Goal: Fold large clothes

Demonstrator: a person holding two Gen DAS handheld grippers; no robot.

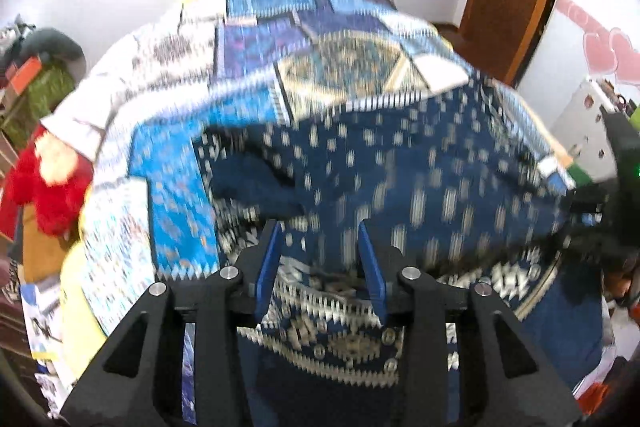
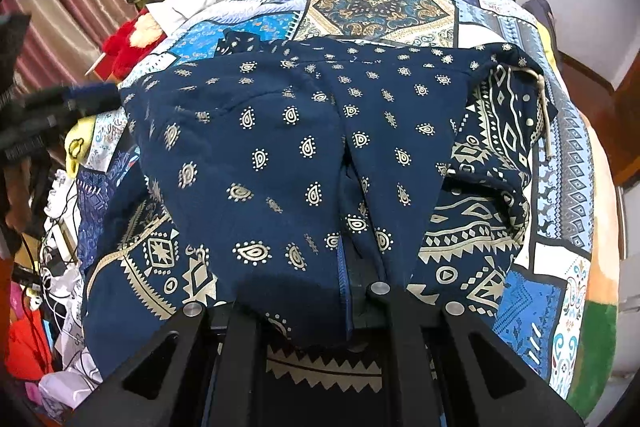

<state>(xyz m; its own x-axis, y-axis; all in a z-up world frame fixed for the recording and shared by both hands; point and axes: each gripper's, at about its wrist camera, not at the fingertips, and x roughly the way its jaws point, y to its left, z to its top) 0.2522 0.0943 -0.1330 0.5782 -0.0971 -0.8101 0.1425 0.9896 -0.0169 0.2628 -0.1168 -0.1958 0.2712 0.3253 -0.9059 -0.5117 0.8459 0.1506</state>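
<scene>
Left wrist view, blurred: the left gripper (image 1: 320,247) hangs with its blue pads (image 1: 269,267) parted and nothing pinched, over the navy patterned garment (image 1: 400,167) spread on the patchwork bedspread (image 1: 180,187). A red plush toy (image 1: 48,187) lies at nine o'clock.

Right wrist view: the right gripper (image 2: 352,267) is clenched on a fold of the garment (image 2: 280,147), which fills the centre of the bedspread (image 2: 380,7); its drawstring (image 2: 542,107) hangs at three o'clock.

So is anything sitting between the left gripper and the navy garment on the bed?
Nothing visible. The left gripper hangs with its jaws apart right over the navy garment, no cloth between its pads. The garment lies on the patchwork bedspread, and the right gripper is shut on its fabric.
</scene>
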